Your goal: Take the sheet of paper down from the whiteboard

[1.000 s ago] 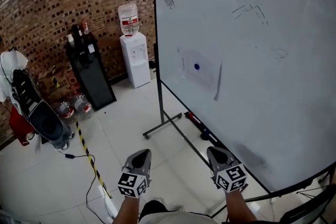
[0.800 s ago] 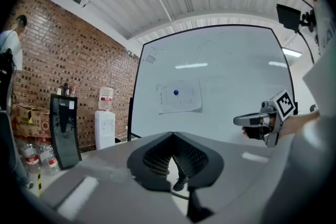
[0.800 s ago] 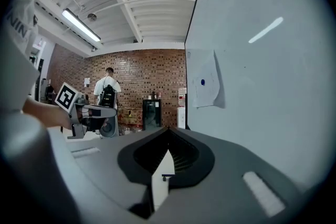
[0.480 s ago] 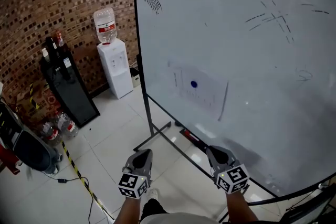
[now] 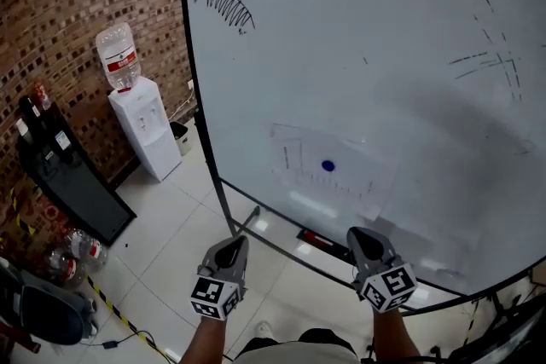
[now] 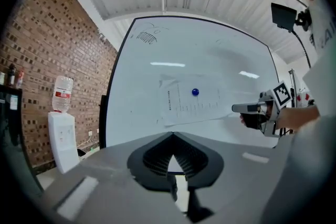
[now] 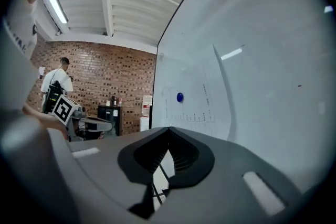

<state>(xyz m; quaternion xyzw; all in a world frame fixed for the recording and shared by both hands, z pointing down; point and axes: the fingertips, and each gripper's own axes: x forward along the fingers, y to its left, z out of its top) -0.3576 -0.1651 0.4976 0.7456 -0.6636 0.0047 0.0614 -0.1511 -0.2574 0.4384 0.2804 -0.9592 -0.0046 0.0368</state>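
Note:
A white sheet of paper [image 5: 334, 169] hangs on the whiteboard [image 5: 384, 55], pinned by a blue round magnet [image 5: 328, 167]; its right edge lifts a little off the board. My left gripper [image 5: 229, 246] and right gripper [image 5: 361, 236] are held side by side below the sheet, short of the board, both shut and empty. In the left gripper view the sheet [image 6: 191, 105] and magnet [image 6: 195, 92] lie ahead, with the right gripper [image 6: 245, 108] beside them. The right gripper view shows the sheet [image 7: 198, 102] edge-on along the board, with the left gripper [image 7: 102, 124] at the left.
The board's wheeled stand [image 5: 243, 222] and marker ledge [image 5: 320, 241] run just in front of the grippers. A water dispenser [image 5: 143, 128], a black cabinet [image 5: 64, 179] and water bottles [image 5: 72, 256] stand by the brick wall at left. A person [image 7: 58, 78] stands far back.
I have come closer to the whiteboard: the sheet has grown and now sits right above both grippers. The dispenser and cabinet have slid left. Both grippers stay shut.

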